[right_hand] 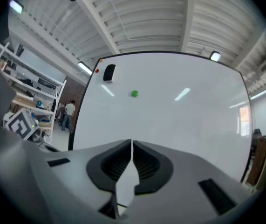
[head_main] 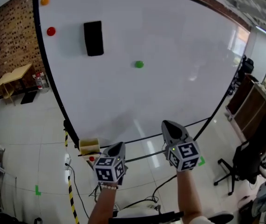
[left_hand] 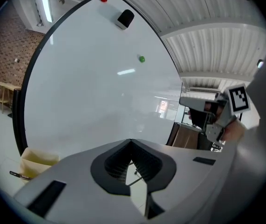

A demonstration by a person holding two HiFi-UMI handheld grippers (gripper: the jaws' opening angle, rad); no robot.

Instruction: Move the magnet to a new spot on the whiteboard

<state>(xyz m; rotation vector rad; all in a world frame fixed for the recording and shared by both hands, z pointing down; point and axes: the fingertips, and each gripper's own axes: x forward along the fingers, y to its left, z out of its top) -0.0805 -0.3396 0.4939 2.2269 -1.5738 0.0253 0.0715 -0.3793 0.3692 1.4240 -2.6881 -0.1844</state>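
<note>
The left hand-held gripper (left_hand: 131,141) was clenched empty, the right hand-held gripper (right_hand: 132,143) barely parted; that narrow gap risked knocking the small round green magnet (head_main: 139,64) loose.

Smooth, glossy whiteboard (head_main: 170,55) with bright reflections, ahead of matt grey plastic fingers (right_hand: 184,181) with ribbed black pads (right_hand: 147,164). Shiny, plastic-looking green magnet (head_main: 139,64) beyond them. Rough brick wall (head_main: 11,36) to their left.
</note>
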